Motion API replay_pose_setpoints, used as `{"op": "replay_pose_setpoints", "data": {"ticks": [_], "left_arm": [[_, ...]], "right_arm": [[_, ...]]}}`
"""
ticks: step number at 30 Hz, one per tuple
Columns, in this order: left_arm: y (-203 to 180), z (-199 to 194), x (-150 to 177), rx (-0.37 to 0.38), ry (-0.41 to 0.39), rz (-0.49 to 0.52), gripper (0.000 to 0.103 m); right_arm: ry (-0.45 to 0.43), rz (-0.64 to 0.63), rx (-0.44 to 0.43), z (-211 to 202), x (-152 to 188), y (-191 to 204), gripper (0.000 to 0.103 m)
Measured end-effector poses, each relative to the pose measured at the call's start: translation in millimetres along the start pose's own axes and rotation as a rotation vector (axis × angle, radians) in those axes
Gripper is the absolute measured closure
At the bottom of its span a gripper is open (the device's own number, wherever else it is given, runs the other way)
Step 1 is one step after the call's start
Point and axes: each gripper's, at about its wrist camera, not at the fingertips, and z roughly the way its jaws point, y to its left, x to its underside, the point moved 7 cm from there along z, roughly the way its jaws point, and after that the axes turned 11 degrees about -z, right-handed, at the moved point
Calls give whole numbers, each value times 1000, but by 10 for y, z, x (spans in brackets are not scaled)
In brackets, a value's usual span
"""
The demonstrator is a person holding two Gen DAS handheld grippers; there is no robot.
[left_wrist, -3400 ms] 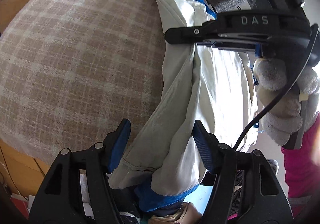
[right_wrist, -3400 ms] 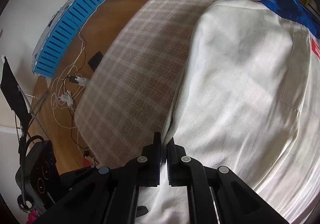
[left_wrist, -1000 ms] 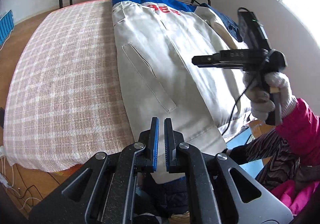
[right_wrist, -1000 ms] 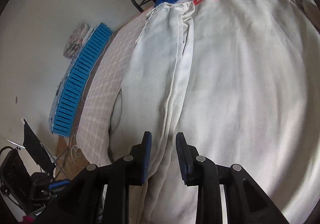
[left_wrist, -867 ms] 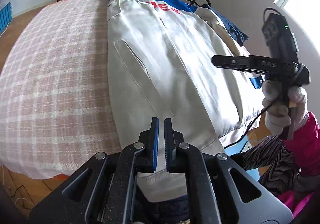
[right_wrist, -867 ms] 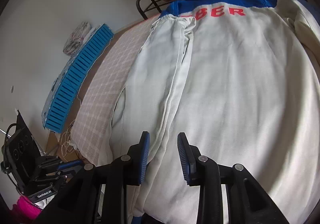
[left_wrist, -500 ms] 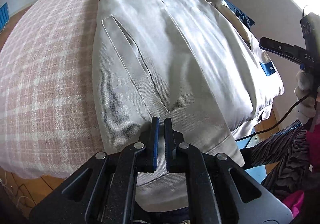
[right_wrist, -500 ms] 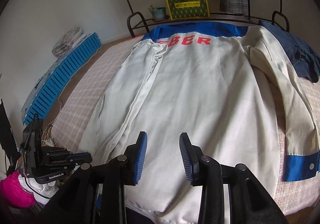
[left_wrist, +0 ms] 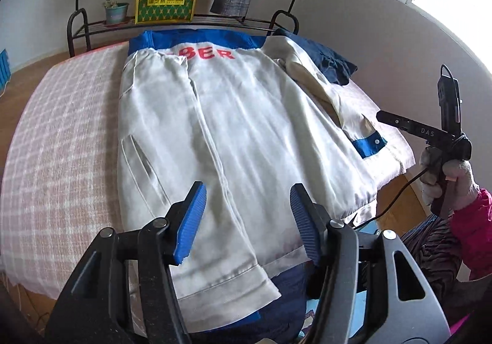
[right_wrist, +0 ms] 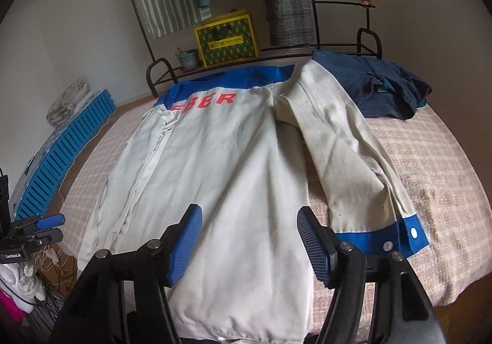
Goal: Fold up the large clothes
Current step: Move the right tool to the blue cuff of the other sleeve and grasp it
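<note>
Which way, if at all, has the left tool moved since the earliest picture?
Yes. The left tool has pulled back from the jacket; the far rack now shows. Its jaws have just opened, empty.

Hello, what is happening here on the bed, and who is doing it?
A person with a gripper in each hand is folding a white jacket spread back-up on the bed. One side is already folded in over the back; the other sleeve lies stretched out. The left gripper and right gripper have just been opening and hold nothing.
</note>
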Motion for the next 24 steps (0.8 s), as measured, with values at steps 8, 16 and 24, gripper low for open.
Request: {"op": "replay_pose_setpoints", "data": {"ticks": [8, 16, 24], "left_arm": [[-330, 110, -203, 22, -21, 23, 38], [-365, 477, -180, 31, 52, -24, 38], [-413, 732, -183, 23, 100, -35, 38]], "right_arm": [[33, 184, 93, -74, 229, -976, 32], [145, 416, 130, 217, 745, -1842, 32], [174, 568, -1, 491, 1008, -1883, 32]]}}
